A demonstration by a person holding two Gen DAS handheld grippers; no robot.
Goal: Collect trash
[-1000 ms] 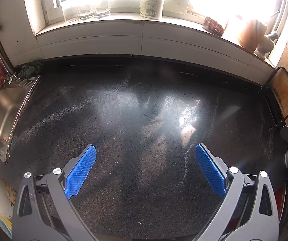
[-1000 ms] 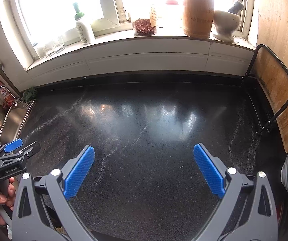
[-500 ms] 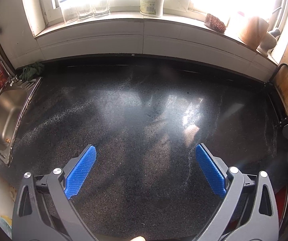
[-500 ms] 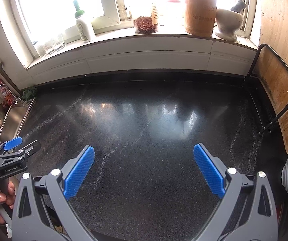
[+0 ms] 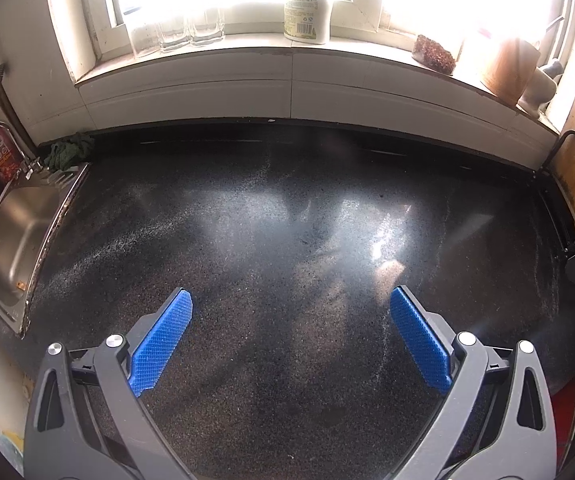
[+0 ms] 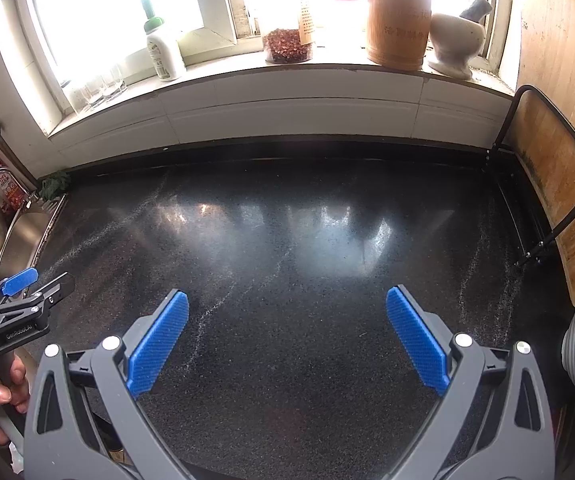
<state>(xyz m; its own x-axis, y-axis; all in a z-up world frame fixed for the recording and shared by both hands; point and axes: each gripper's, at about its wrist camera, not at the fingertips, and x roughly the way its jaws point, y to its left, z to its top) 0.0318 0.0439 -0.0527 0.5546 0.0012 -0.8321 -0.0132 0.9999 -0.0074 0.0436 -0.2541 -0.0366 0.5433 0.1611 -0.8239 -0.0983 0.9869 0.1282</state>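
Nearest the cameras, the left claw (image 5: 290, 344) and the right claw (image 6: 287, 340) both gape wide and grip nothing above the dark table (image 6: 287, 240). No trash shows anywhere on it, so the collecting looks either finished or elsewhere. Beyond, at the table's left edge, the sink (image 5: 15, 240) lies fully open only to the left view; the right view alone shows the stone mortar (image 6: 455, 44) clearly.
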